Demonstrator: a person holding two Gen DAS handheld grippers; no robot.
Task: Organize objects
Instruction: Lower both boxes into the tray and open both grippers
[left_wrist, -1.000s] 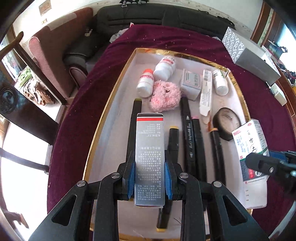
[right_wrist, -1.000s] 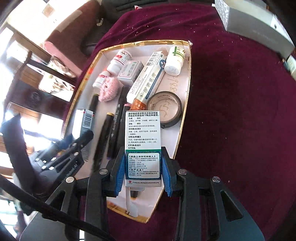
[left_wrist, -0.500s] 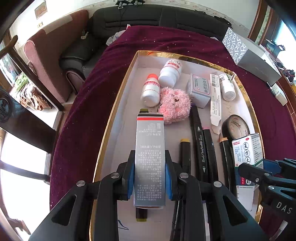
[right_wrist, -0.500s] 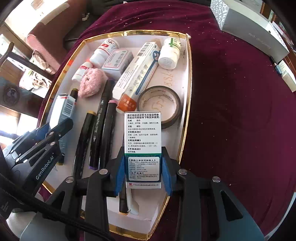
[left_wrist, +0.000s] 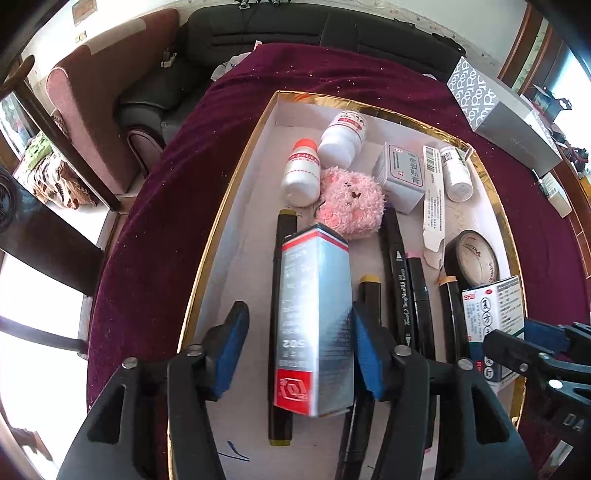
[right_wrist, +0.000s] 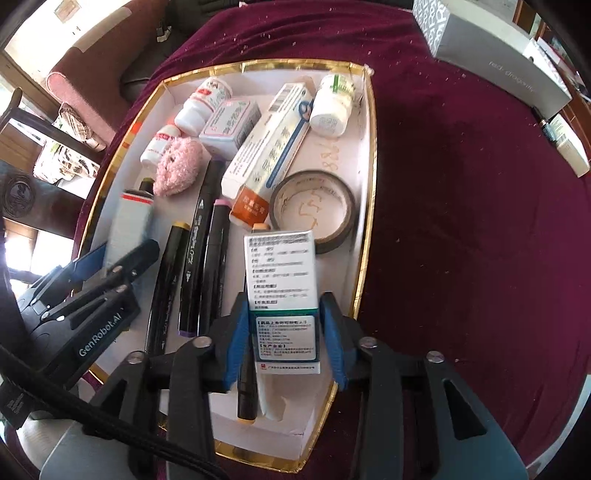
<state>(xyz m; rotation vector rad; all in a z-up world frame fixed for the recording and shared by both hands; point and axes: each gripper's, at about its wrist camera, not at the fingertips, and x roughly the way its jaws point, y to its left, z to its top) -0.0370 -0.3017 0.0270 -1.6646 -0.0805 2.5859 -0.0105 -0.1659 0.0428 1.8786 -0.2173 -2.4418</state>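
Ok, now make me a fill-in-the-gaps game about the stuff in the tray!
1. The fluffy toy in the tray is coloured ____.
2. The left gripper and the right gripper are both ____, not shut.
3. The tray holds ____ white bottles.

Missing words: pink; open; three.

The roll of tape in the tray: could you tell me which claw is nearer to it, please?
Right. The right claw sits just behind the tape roll; the left claw is across the markers.
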